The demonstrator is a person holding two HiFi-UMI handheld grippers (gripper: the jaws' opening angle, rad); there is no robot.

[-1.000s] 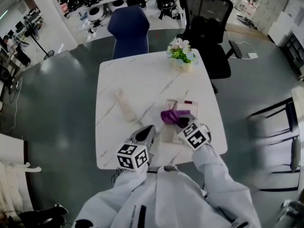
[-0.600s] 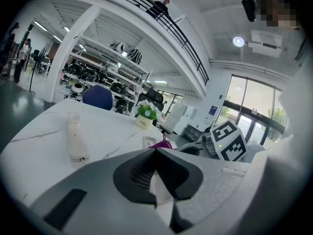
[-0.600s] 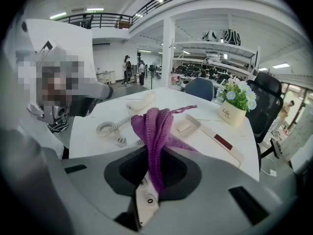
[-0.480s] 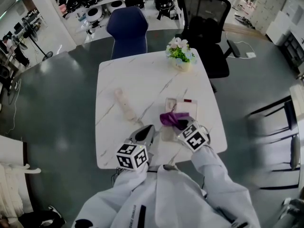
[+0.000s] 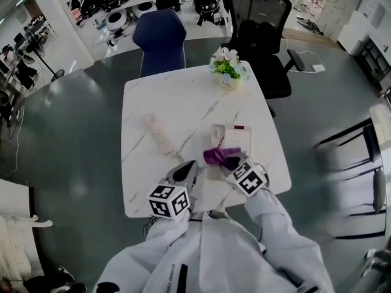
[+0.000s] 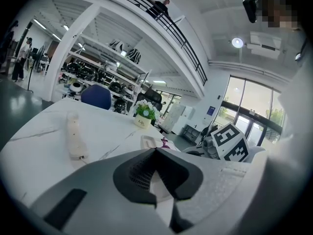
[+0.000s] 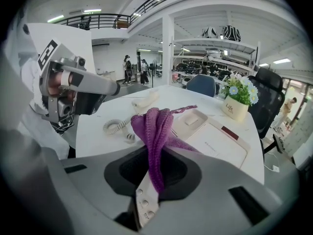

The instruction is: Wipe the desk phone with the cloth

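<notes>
The white desk phone base lies on the marble table, right of centre. Its handset lies apart to the left, joined by a coiled cord. My right gripper is shut on a purple knitted cloth, which hangs over the base's near edge. In the right gripper view the cloth rises from the jaws in front of the base. My left gripper rests low at the table's near side, left of the base, shut with nothing in it.
A small pot of flowers stands at the table's far right corner. A blue chair and a black office chair stand beyond the far edge. The table's near edge runs just under both grippers.
My right gripper has drawn the purple cloth a little toward me, along the phone base's near end. The left gripper has stayed where it was.
</notes>
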